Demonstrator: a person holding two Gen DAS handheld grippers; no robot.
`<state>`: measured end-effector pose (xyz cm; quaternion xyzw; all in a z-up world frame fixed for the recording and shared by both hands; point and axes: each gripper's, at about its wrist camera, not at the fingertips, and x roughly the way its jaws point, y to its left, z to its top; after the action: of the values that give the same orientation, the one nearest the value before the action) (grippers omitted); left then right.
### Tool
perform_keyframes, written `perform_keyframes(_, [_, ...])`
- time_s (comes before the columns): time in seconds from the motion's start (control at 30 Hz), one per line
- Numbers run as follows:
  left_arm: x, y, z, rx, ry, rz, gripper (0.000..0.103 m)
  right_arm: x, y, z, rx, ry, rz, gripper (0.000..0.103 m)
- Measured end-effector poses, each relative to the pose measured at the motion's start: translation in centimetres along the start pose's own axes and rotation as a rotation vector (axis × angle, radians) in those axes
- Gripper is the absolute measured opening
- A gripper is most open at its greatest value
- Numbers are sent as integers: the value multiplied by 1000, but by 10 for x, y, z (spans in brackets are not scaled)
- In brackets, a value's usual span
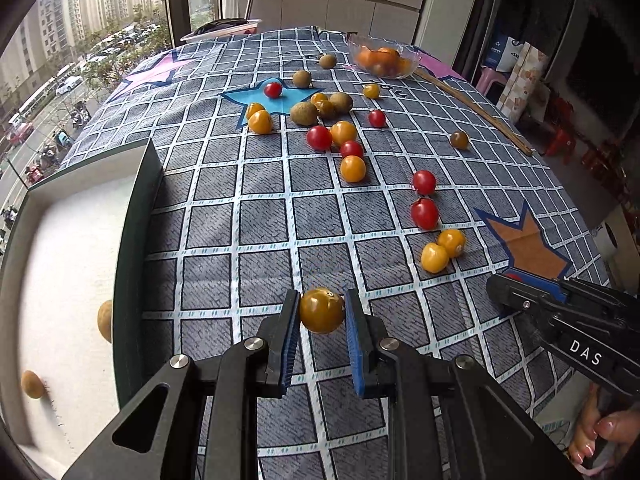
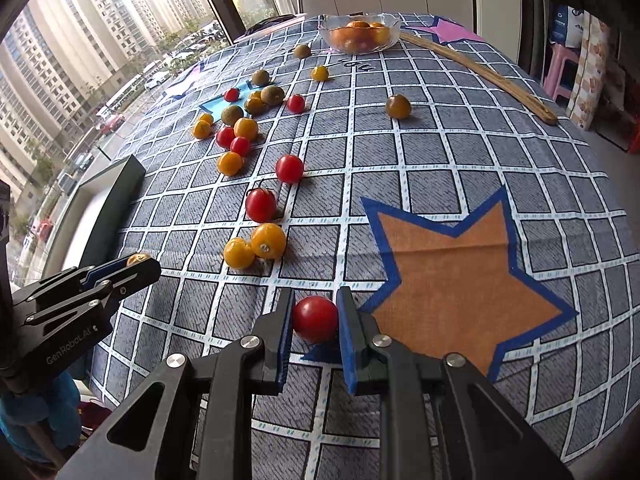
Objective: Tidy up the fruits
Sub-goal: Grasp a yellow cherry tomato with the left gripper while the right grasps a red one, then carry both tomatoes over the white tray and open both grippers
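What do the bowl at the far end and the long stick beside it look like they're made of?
The bowl looks like clear glass, possibly plastic: the orange fruit shows through its glossy wall. The long stick looks like bare wood or bamboo: matte tan with faint grain.

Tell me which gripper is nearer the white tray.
Left. The left gripper is beside the white tray's dark wall; the right gripper is farther away, over the orange star.

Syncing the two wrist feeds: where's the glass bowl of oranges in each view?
Left wrist: glass bowl at top, right of centre, on the table's far edge.
Right wrist: glass bowl at top centre, same far edge.
Shared landmark: the wooden stick runs from beside the bowl toward the right in both.
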<state>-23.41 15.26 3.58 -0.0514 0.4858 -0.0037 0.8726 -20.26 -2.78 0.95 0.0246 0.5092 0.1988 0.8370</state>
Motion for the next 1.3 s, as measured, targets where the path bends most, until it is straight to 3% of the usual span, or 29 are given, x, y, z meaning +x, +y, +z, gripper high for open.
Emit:
perform_keyframes(0.23, [-28, 4, -16, 14, -48, 28, 23, -6, 8, -6, 13, 14, 26, 23])
perform_keyframes(0.6, [-62, 43, -32, -67, -109, 71, 23, -12, 40, -4, -25, 26, 60, 23])
perform_keyframes(1.3, [-80, 156, -76, -265, -125, 204, 23, 5, 178, 10, -236, 94, 184, 23])
